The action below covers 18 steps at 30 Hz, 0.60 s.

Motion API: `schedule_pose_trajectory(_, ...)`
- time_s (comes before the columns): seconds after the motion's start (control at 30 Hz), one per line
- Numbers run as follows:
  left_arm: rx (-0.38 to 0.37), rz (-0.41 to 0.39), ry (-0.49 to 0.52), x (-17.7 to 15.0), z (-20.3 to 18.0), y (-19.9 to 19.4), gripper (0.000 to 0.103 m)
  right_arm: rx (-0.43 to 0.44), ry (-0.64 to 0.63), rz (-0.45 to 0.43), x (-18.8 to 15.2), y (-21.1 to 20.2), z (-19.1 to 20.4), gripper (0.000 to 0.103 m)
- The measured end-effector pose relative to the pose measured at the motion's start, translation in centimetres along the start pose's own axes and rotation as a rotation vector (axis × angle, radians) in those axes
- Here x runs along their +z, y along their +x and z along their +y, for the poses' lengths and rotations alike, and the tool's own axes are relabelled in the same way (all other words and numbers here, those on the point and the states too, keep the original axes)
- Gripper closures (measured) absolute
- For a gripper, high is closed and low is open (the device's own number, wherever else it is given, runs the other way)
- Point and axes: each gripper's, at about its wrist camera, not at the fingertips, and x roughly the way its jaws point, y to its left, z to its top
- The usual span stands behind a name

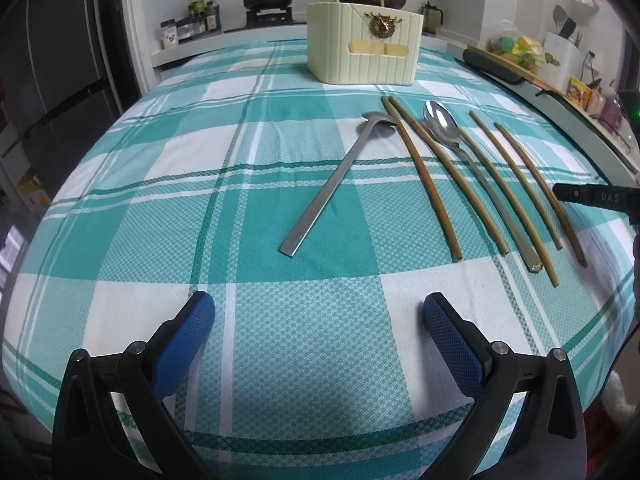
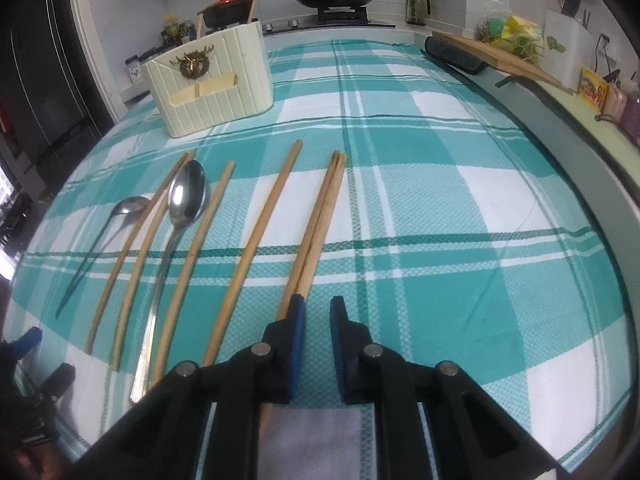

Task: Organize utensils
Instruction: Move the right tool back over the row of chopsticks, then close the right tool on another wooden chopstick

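Our right tool (image 2: 318,320) is drawn narrow, with only checked cloth showing in the slim gap between its pads; the pair of chopsticks (image 2: 324,220) runs under its left finger rather than between the jaws, so we judge nothing is gripped. Our left tool (image 1: 320,340) stands wide and empty above the table (image 1: 120,200). 4 single chopsticks and 2 spoons lie in a row, well short of the cream utensil holder (image 1: 360,60). The risk: lifting now leaves the pair behind, or the finger nudges it, splitting the 2 sticks and rolling 1 against the neighbouring chopstick (image 2: 260,240).
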Motion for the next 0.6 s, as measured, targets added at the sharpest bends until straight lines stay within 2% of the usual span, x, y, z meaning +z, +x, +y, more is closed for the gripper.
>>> schedule_pose_trajectory(0.1, 0.0, -0.001, -0.001, 0.0, 0.0, 0.0, 0.0, -0.002, 0.015, 0.018, -0.1, 0.3, -0.5, 0.09)
schedule_pose_trajectory(0.23, 0.002, -0.001, -0.002, 0.0, 0.0, 0.0, 0.0, 0.046, 0.111, -0.025, 0.1, -0.6, -1.6, 0.09)
schedule_pose_trajectory(0.37, 0.006, -0.002, -0.005, 0.1, -0.1, 0.0, 0.0, 0.114, 0.106, 0.01, 0.2, 0.0, -1.1, 0.09)
schedule_pose_trajectory(0.5, 0.006, -0.003, -0.006, 0.1, -0.1, 0.0, 0.0, 0.089, 0.075, 0.038, 0.3, 0.4, -0.2, 0.09)
schedule_pose_trajectory(0.6, 0.006, -0.003, -0.005, 0.1, 0.0, 0.0, 0.0, 0.037, 0.019, 0.051, 0.9, 0.6, 0.8, 0.09)
